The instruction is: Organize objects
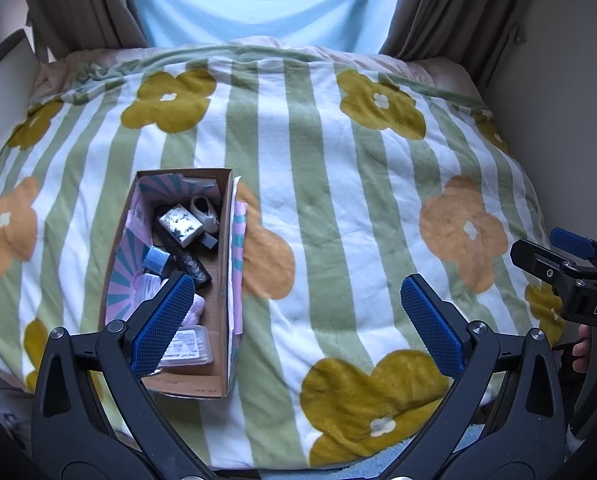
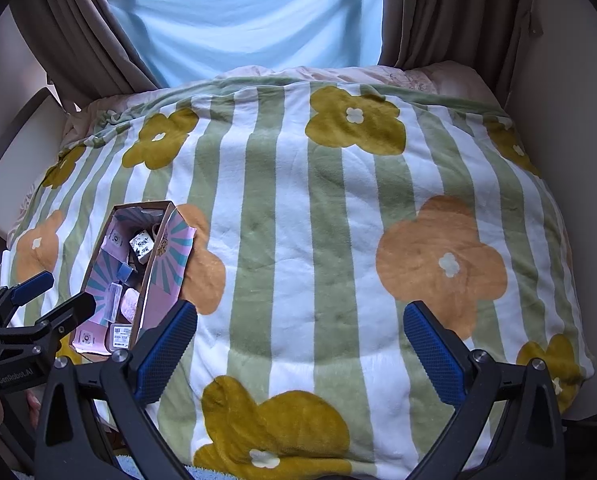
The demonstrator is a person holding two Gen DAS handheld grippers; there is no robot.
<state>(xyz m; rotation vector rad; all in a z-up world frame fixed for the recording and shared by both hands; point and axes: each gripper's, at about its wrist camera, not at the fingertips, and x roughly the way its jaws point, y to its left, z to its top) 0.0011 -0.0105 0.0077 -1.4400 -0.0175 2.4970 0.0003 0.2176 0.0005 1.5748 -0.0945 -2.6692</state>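
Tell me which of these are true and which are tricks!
1. The cardboard box sits on a flowery striped blanket. True.
2. The box is empty. False: it holds small things, such as a white patterned little box and a blue roll.
3. The left claw is squeezing a toy. False: it is open, holding nothing.
4. The right claw is open too. True.
5. The box stands in the middle of the blanket. False: it lies towards the left side.
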